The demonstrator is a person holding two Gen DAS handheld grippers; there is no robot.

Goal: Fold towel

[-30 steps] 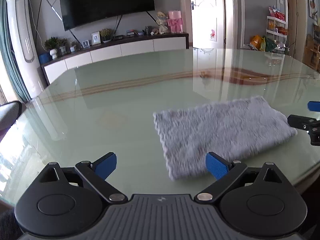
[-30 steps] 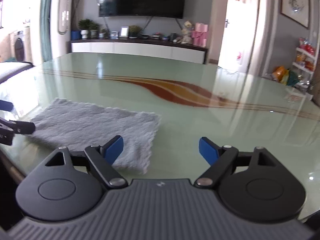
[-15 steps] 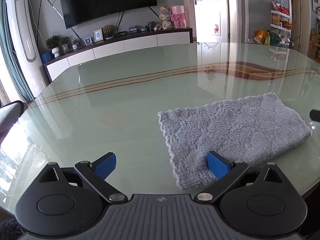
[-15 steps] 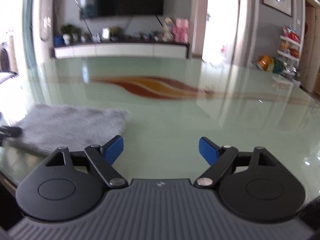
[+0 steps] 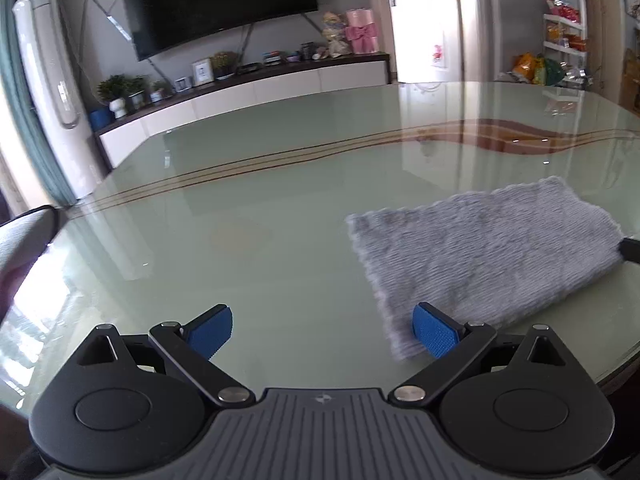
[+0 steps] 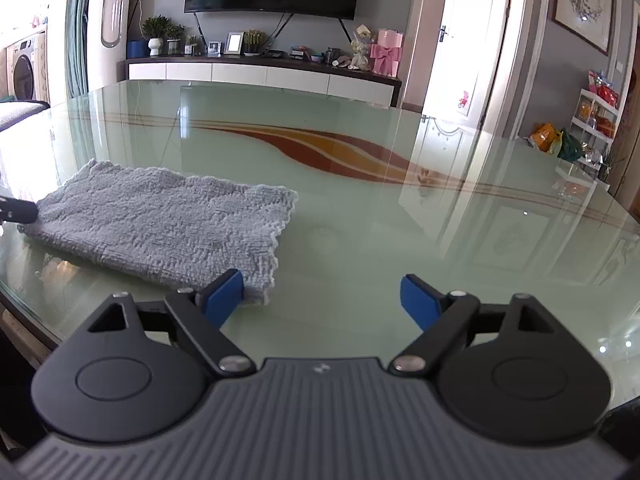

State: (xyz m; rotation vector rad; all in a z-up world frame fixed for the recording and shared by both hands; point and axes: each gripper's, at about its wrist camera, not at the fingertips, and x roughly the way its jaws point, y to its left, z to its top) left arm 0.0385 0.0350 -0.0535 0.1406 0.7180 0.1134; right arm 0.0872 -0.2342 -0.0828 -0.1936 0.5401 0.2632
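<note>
A grey towel (image 5: 480,256) lies folded flat on the glass table, near its front edge. In the left wrist view it is to the right of my left gripper (image 5: 322,330), which is open and empty, its right pad over the towel's near left corner. In the right wrist view the towel (image 6: 160,220) lies to the left of my right gripper (image 6: 322,296), which is open and empty, its left pad at the towel's near right corner. A black tip of the other gripper (image 6: 16,210) shows at the towel's far end.
The pale green glass table (image 6: 360,216) has a red and orange wave pattern across its middle. Its rounded front edge (image 5: 616,372) runs close below the towel. A TV cabinet (image 6: 264,68) and doors stand beyond the table.
Both grippers stay open. The right wrist view swung right and then back left toward the towel. The left gripper shifted slightly left, so the towel sits further right in its view.
</note>
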